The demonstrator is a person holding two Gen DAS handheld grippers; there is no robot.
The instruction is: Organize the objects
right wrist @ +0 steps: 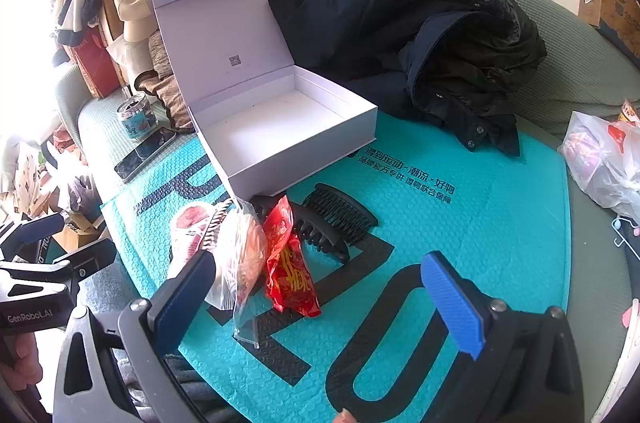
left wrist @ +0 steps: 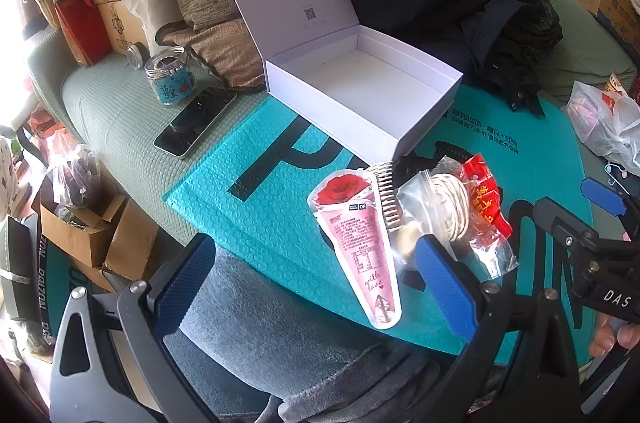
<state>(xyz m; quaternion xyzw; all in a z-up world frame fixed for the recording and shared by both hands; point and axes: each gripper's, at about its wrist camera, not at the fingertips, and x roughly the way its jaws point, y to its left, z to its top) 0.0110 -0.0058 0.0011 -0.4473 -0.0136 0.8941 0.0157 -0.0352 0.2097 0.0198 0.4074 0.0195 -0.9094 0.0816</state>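
left gripper (left wrist: 316, 283): wide open, empty | right gripper (right wrist: 320, 299): wide open, empty | white box (right wrist: 304, 159): ahead, lid up | pink packet (left wrist: 360, 243): between left fingers

Open white box (left wrist: 360, 91), pink packet (left wrist: 360, 247), teal mailer (left wrist: 256, 215)

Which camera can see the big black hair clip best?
The right wrist camera. There the hair clip lies in full view on the teal mat, teeth showing. In the left wrist camera only a dark bit peeks out behind the white box and the bags.
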